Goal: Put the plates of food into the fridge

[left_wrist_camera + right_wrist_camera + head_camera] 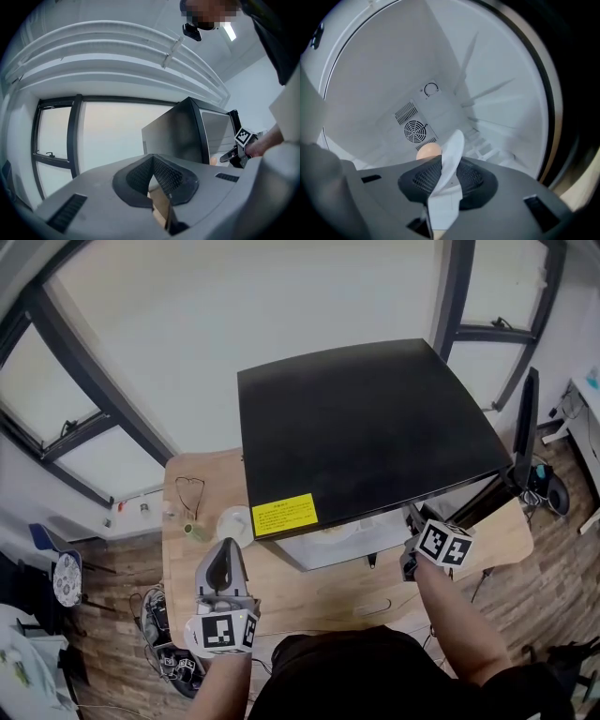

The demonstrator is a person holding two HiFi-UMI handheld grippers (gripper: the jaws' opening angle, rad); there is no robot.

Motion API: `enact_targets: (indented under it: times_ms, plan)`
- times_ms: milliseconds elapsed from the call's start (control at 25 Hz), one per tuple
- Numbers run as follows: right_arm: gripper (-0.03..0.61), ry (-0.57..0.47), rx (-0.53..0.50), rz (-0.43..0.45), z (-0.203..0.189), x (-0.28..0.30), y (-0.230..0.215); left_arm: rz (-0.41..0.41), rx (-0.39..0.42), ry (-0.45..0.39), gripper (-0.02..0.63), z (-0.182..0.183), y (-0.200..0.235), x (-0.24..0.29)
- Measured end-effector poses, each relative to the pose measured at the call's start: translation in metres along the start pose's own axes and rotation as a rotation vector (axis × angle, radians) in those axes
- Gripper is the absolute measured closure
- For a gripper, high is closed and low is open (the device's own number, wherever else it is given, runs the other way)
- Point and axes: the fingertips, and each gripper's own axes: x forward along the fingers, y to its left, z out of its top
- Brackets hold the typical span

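Observation:
A black mini fridge stands on the wooden table, its door swung open to the right. My right gripper reaches into the white interior. In the right gripper view the rim of a white plate stands tilted between the jaws of the right gripper. Dark pad shows on both sides of the rim, so the jaws stand open around it. A round tan piece of food lies behind it. My left gripper hovers over the table's left front, shut and empty, and the left gripper points level past the fridge.
A white round dish, a small greenish item and a wire object lie on the table left of the fridge. A fan grille sits on the fridge's back wall. Windows run behind the table.

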Motion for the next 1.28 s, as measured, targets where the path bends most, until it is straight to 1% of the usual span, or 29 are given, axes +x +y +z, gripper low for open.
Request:
enact_targets:
  times_ms: [120,240,360,520,680,840,960,1160,1280]
  plan:
    - [0.454,0.005,-0.106,-0.045,0.002,0.001,0.000,0.011,0.003,-0.002,0.611,0.000,0.001,-0.003]
    - [0.445,-0.010,-0.173,-0.078,0.008,0.002,-0.002,0.011,0.028,-0.011,0.611,0.003,-0.003,-0.005]
    - [0.434,0.004,-0.192,-0.093,0.010,0.004,-0.004,0.012,0.027,-0.019,0.611,0.006,-0.006,-0.006]
    - [0.425,0.041,-0.154,-0.081,0.007,0.007,-0.010,0.026,0.014,-0.021,0.611,0.006,-0.005,-0.010]
    - [0.408,0.065,-0.157,-0.066,0.005,0.007,-0.011,0.037,0.000,-0.018,0.611,0.003,-0.004,-0.015]
    - [0.343,0.090,-0.223,-0.050,0.001,0.009,-0.003,0.044,-0.003,-0.019,0.611,0.004,-0.003,-0.019]
    - [0.328,0.098,-0.281,-0.068,-0.001,0.008,-0.002,0.048,-0.004,-0.020,0.611,0.006,-0.002,-0.021]
    - [0.287,0.103,-0.366,-0.133,-0.003,0.004,-0.005,0.045,-0.005,-0.016,0.611,0.004,0.001,-0.025]
    - [0.284,0.098,-0.403,-0.155,-0.003,0.002,-0.006,0.043,-0.006,-0.013,0.611,0.004,0.003,-0.027]
